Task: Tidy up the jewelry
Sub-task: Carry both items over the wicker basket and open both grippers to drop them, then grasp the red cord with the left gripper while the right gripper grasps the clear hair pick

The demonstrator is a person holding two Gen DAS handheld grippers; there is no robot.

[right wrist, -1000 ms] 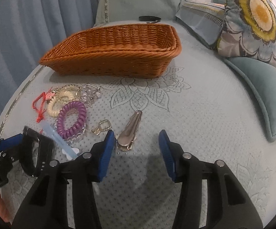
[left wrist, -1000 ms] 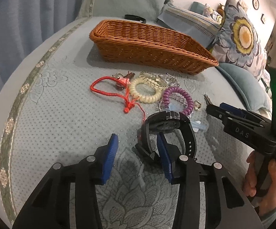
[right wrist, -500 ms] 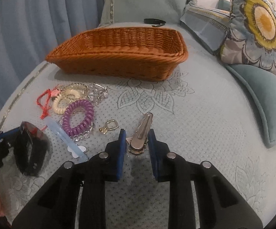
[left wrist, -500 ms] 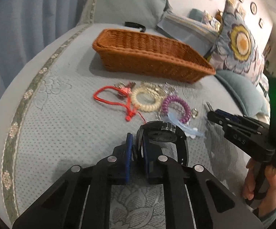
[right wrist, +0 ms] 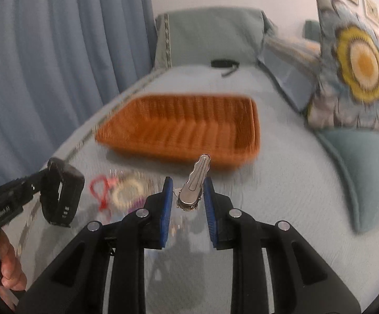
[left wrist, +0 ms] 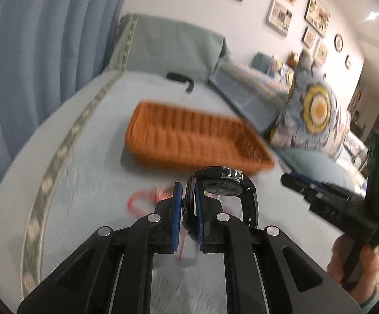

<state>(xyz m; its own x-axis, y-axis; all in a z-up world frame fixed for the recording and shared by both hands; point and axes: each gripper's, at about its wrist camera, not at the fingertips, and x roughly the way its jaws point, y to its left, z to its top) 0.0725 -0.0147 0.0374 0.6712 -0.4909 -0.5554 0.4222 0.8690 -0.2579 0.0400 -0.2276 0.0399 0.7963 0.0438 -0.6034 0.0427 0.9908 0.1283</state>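
Jewelry is mostly unsorted: the basket looks empty. Left gripper fingers pinch the black watch strap in the air; red cord and cream coil lie on the bed; right gripper fingers clamp the silver clip. Open bed leads to the basket's near rim.

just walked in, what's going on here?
A person is tidying jewelry on a bed with a handheld tool in each hand. The left tool is shut on the strap of a black watch, lifted off the bedspread. The right tool grips a silver hair clip, also raised. Both point toward the wicker basket, which looks empty as far as the blur shows. A red cord and a cream coil bracelet lie on the bed.
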